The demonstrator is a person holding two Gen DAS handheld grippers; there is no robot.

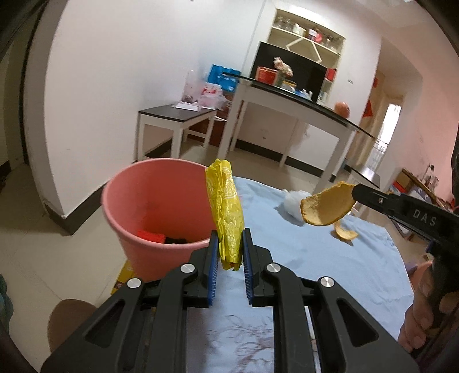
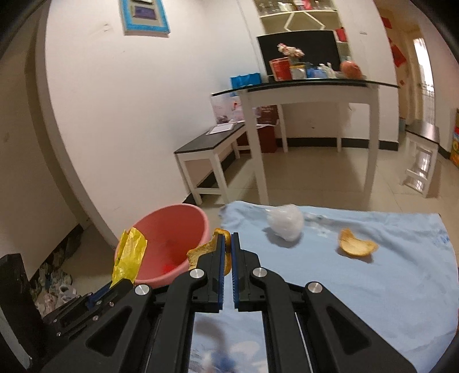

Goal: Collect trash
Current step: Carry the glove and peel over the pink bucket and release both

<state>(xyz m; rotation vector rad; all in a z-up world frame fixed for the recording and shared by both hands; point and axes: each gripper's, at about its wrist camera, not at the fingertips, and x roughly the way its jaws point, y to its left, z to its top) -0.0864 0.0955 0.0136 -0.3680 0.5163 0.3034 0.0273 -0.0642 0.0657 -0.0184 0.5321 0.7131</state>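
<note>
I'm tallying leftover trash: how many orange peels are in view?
2: one peel held in the right gripper, another peel lying on the blue cloth. More may be hidden.

Bkgd: white-legged table w/ dark glass top by wall, low bench beside it. Blue-framed picture on wall. Shelf unit behind table.

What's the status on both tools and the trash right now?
Left tool shut on crumpled yellow plastic wrapper. Right tool shut on curved orange peel. Pink plastic bin just ahead, path clear.
</note>
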